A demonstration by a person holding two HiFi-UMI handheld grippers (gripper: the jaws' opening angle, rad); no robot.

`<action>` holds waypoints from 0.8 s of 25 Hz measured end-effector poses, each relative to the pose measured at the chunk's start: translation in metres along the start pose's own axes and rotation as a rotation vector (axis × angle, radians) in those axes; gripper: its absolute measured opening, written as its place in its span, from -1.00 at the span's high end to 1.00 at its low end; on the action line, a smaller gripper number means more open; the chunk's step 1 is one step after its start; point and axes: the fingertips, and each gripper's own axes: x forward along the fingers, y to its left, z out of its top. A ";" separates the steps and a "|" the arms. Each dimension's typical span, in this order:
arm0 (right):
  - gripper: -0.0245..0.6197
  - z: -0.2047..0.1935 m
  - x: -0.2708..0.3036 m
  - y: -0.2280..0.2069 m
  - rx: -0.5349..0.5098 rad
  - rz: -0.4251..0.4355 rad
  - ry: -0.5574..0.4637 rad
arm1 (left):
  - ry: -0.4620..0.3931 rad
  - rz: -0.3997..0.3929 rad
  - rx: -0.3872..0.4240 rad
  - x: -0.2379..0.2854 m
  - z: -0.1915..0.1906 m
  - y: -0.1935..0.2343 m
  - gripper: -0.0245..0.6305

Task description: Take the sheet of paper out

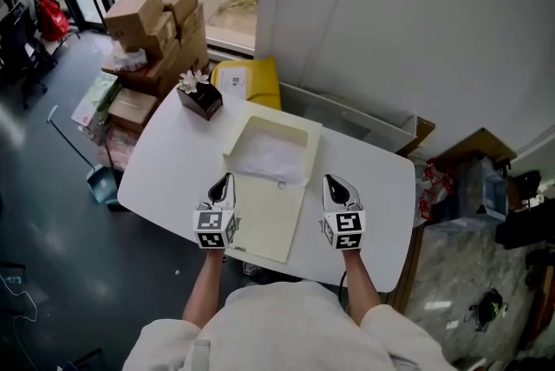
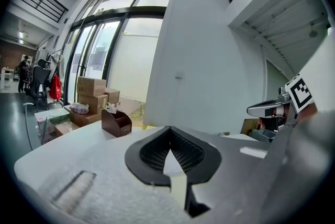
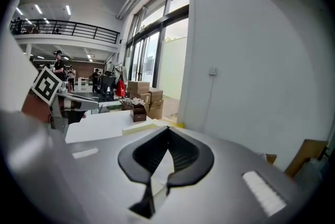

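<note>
Paper lay in open far end of envelope, ahead & between L gripper and R gripper, L a touch nearer; both jaws closed tight, nothing held.

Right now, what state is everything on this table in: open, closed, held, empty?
box: open, lid lying flat on the table
sheet of paper: inside the box, not held
left gripper: shut, empty
right gripper: shut, empty
brown holder: upright
</note>
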 end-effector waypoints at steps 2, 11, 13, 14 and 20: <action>0.92 -0.002 -0.001 -0.004 -0.002 -0.013 0.008 | 0.009 -0.016 0.001 0.006 -0.003 -0.002 0.93; 0.92 -0.013 0.013 -0.025 0.028 -0.005 0.007 | 0.053 -0.027 0.019 0.031 -0.013 -0.014 0.93; 0.92 -0.019 0.019 -0.027 0.059 0.009 0.008 | 0.075 -0.018 0.017 0.038 -0.019 -0.016 0.93; 0.92 -0.023 0.021 -0.028 0.070 0.020 0.010 | 0.089 -0.012 0.013 0.040 -0.022 -0.018 0.93; 0.92 -0.046 0.034 -0.034 0.125 0.092 0.037 | 0.142 0.042 -0.077 0.054 -0.044 -0.024 0.93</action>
